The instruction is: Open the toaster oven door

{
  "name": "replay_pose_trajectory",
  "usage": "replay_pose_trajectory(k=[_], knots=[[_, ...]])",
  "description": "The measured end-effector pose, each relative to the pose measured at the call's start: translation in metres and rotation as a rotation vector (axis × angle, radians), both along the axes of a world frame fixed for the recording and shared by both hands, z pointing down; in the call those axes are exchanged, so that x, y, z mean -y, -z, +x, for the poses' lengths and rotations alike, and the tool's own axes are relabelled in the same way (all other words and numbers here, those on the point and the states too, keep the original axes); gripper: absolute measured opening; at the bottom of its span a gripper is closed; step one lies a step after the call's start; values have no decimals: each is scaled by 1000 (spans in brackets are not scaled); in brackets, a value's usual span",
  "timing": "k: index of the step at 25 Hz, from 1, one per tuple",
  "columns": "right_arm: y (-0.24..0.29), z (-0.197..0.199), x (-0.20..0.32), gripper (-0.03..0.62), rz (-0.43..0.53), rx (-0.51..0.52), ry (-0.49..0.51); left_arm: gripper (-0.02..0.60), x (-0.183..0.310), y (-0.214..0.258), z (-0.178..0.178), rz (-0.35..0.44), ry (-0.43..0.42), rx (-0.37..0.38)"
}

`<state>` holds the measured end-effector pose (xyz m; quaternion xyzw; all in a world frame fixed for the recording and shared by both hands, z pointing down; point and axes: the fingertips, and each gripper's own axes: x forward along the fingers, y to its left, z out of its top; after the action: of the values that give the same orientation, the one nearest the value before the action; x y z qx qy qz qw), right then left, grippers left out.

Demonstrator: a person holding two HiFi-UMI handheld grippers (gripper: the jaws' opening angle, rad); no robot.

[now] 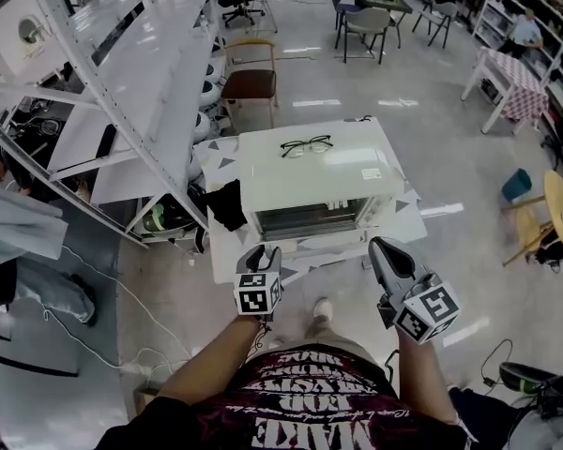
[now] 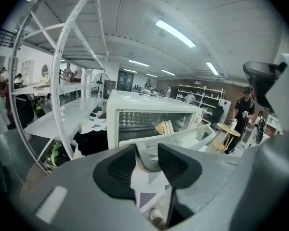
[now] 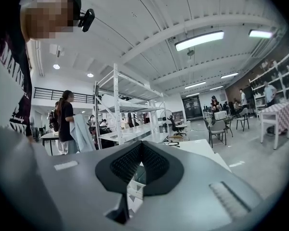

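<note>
**Left gripper view: the left gripper grips the door handle**

In this view we see the two dark pads closed from either side on a pale, curved handle, which fills the narrow gap between them. The handle belongs to the door of the white toaster oven. The door leans out from the oven front, its top edge away from the body and tilted toward us. Above that edge we look into the oven, where a wire rack shows and something yellowish that we cannot identify.

In the head view the toaster oven sits on a low white table printed with grey triangles, straight ahead of us and below. A pair of glasses lies on its flat top. A black cloth lies just beside its left wall, and a white shelving rack runs along the left. The left gripper reaches to the front edge of the oven, at the left part of the door.

The right gripper hangs near the right front corner of the table, apart from the oven. In the right gripper view its pads meet at the tips and nothing sits between them; only a sliver of the patterned table shows through the gap lower down. Between the two grippers, on the floor, we see one shoe.
</note>
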<state>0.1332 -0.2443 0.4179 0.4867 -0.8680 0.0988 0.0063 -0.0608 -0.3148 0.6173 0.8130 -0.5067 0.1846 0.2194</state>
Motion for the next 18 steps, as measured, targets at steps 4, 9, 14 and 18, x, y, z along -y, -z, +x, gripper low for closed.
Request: replay_pose_trajectory(k=[4, 9, 14, 18], knots=[[3, -9, -20, 26, -4, -20, -14, 150, -6, -3, 1, -2, -25, -6], [4, -15, -51, 26, -16, -67, -43, 150, -6, -2, -1, 27, -24, -20], [10, -5, -71, 26, -21, -104, -85, 149, -7, -3, -2, 49, -6, -29], [16, 5, -73, 26, -17, -110, -77, 147, -18, -12, -1, 30, 2, -16]])
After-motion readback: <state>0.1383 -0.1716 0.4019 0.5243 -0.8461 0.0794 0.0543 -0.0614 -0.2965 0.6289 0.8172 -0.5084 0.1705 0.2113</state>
